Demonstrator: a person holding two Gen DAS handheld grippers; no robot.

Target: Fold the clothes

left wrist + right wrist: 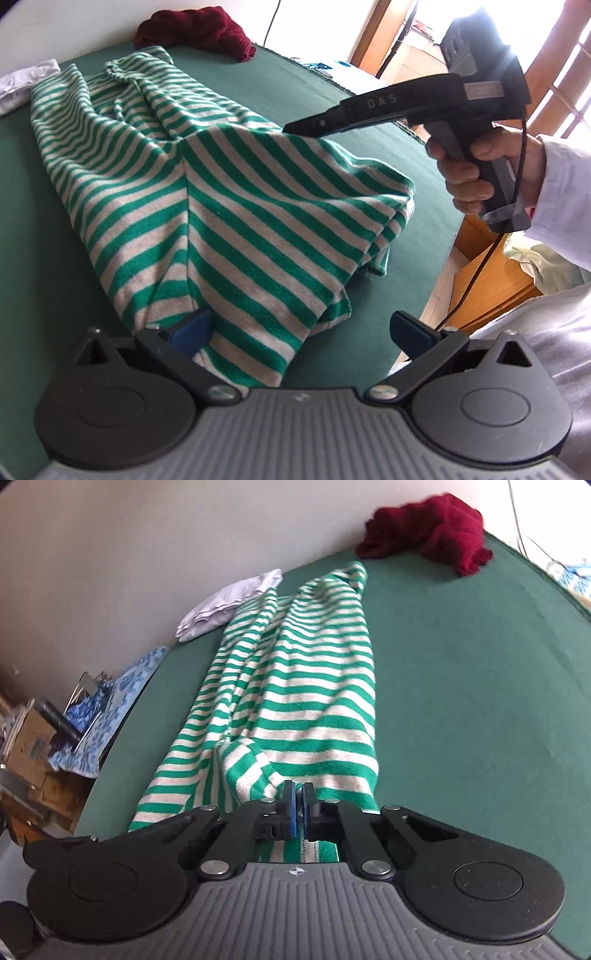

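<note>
A green-and-white striped garment lies crumpled on the green table cover. The right gripper, held by a hand in a white sleeve, is shut on a raised fold of it, lifting that part into a peak. In the right wrist view the same garment stretches away from my right gripper, whose blue pads pinch its near edge. My left gripper stands open at the garment's near hem; the cloth drapes against its left pad, and the right pad is bare.
A dark red knitted garment sits bunched at the far edge of the table. A folded white cloth lies by the wall. A blue patterned cloth and boxes sit off the table's left side. Wooden furniture stands to the right.
</note>
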